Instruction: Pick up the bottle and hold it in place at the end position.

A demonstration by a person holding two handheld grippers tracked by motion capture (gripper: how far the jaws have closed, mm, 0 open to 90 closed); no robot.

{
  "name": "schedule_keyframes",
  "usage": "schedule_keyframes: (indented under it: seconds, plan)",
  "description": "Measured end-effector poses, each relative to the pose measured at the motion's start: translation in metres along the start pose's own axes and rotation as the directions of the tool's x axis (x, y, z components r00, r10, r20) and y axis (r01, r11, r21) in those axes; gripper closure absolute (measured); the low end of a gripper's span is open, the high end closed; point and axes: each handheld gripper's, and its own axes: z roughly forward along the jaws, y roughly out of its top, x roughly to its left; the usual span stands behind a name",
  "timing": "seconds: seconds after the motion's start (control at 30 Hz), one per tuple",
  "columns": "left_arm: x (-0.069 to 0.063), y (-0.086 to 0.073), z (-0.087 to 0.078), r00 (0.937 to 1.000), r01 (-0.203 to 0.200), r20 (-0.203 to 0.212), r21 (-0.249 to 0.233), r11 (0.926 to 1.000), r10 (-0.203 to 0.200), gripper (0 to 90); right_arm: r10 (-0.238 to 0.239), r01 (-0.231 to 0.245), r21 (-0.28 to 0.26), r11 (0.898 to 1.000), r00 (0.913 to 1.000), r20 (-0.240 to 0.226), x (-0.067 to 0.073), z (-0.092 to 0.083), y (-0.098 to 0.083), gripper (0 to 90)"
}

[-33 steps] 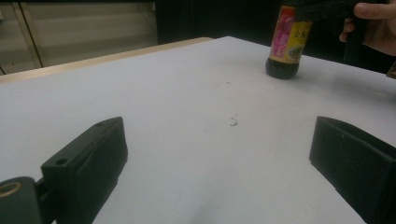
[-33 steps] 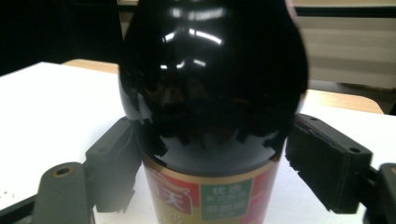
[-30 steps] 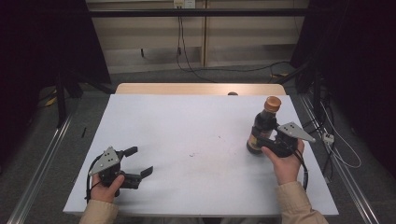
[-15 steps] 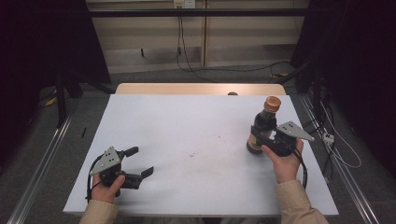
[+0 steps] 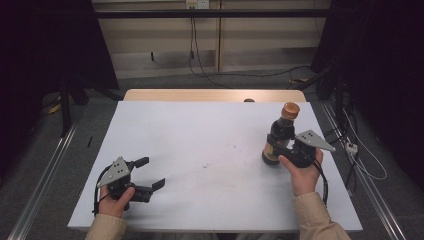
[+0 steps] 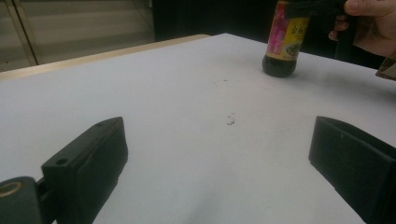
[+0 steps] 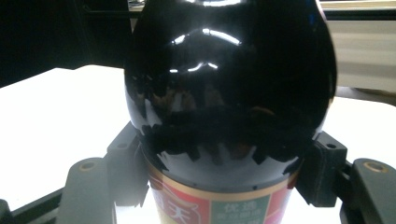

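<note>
A dark sauce bottle (image 5: 280,137) with a brown cap and a red and yellow label stands upright on the white table (image 5: 200,145) at the right. My right gripper (image 5: 278,143) is shut on the bottle's body, its jaws pressed on both sides of the glossy black glass (image 7: 229,84). The bottle (image 6: 286,39) also stands far off in the left gripper view, with a hand behind it. Near the front left corner my left gripper (image 5: 150,173) rests open, nothing between its fingers (image 6: 88,163).
A light wooden strip (image 5: 210,95) runs along the table's far edge, with a small dark object (image 5: 248,100) on it. Cables lie on the floor beyond and to the right. Faint smudges (image 5: 220,157) mark the table's middle.
</note>
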Motion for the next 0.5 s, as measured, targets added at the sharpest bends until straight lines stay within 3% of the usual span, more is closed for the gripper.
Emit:
schedule_keyframes:
  seconds: [0.27, 0.5]
  plan:
    - [0.000, 0.000, -0.001, 1.0000, -0.001, 0.002, -0.001, 1.0000, 0.001, 4.3, -0.042, 0.042, -0.012, 0.999, 0.9979, -0.048, 0.023, 0.009, 0.010, 30.9]
    - [0.000, 0.000, -0.001, 1.0000, -0.003, 0.004, -0.004, 1.0000, 0.003, 4.3, -0.028, 0.027, -0.015, 1.000, 0.9966, -0.078, 0.035, 0.017, 0.012, 30.9]
